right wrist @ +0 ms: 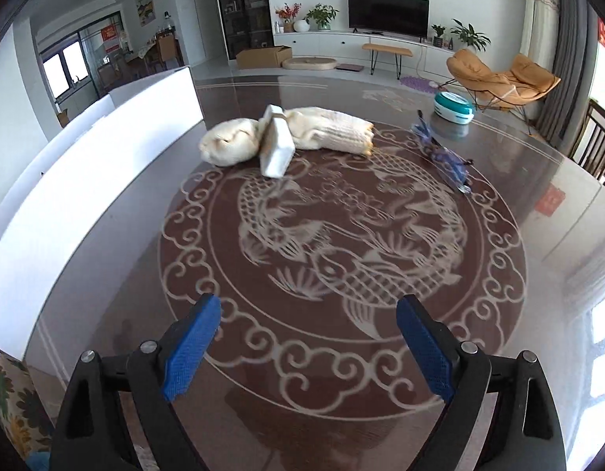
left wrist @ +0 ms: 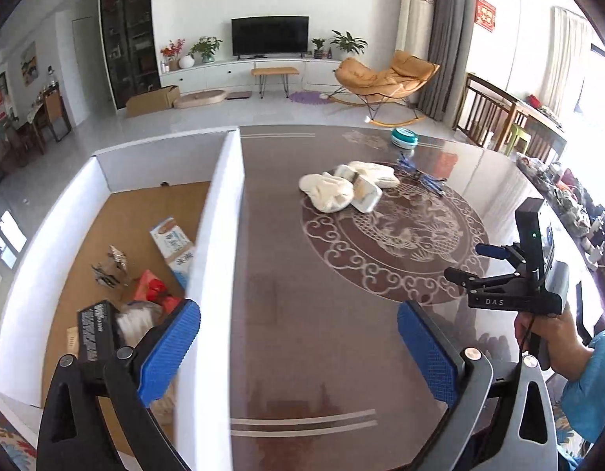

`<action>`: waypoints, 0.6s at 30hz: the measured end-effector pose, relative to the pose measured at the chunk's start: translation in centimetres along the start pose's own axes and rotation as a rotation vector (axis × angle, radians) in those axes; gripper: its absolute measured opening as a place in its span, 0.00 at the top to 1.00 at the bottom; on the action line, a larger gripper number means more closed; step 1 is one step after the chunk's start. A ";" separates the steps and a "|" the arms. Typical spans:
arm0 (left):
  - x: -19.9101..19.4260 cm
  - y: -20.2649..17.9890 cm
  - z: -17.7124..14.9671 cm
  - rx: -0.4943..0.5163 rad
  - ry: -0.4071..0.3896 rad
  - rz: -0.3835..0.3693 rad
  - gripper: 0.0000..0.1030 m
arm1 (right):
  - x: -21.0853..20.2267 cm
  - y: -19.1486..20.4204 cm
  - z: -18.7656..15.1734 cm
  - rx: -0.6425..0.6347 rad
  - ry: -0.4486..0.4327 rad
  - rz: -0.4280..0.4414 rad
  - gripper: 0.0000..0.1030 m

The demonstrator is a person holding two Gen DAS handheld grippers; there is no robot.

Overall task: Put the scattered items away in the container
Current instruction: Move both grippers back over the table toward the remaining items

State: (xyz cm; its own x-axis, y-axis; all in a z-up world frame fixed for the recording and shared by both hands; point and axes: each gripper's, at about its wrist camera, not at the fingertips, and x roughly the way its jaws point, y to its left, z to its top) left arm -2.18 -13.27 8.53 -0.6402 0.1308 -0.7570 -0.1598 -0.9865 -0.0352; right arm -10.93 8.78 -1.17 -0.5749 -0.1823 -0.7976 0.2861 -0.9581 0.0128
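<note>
The left claw (left wrist: 298,353) is spread wide with nothing between its blue pads, straddling the near wall of the white container (left wrist: 220,212), one pad over the inside and one over the surface (left wrist: 322,353). The right claw (right wrist: 308,347) is likewise spread and empty, hanging over the fish pattern on the dark surface. By my reading the task is partly done: several items already lie on the container's brown floor, among them a blue-and-white packet (left wrist: 175,245), a red packet (left wrist: 153,290), a crumpled foil wrapper (left wrist: 112,269) and a black-labelled pack (left wrist: 92,329). Still out on the surface are the cream cloth bundles (right wrist: 228,145), a small white block (right wrist: 277,149) leaning between them, a blue clear-wrapped bundle (right wrist: 443,153) and, farther off, a teal round tin (right wrist: 453,106). The left wrist view alone shows the container's contents and the person's hand (left wrist: 545,337) gripping the right tool from the side. The right wrist view shows only the container's outer wall, but it gives the clearer look at the leftover items and how the block rests against the cloth.
</note>
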 end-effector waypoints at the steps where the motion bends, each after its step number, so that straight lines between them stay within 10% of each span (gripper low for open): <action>1: 1.3 -1.5 -0.5 0.012 0.017 -0.015 0.01 | -0.2 -0.9 -0.9 -0.005 0.003 -0.019 0.11; 8: 11.9 -8.3 -4.1 0.049 0.159 0.024 0.01 | -1.2 -3.0 -4.8 -0.007 0.004 -0.042 0.10; 18: 15.6 -9.5 -3.0 0.017 0.129 0.048 0.00 | -0.4 -3.5 -4.4 0.044 0.027 -0.048 0.00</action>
State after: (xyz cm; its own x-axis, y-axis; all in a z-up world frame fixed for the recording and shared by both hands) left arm -8.39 -2.15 -4.87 -0.5460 0.0688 -0.8350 -0.1446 -0.9894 0.0130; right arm -8.33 13.21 -3.56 -0.5663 -0.1302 -0.8139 0.2243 -0.9745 -0.0002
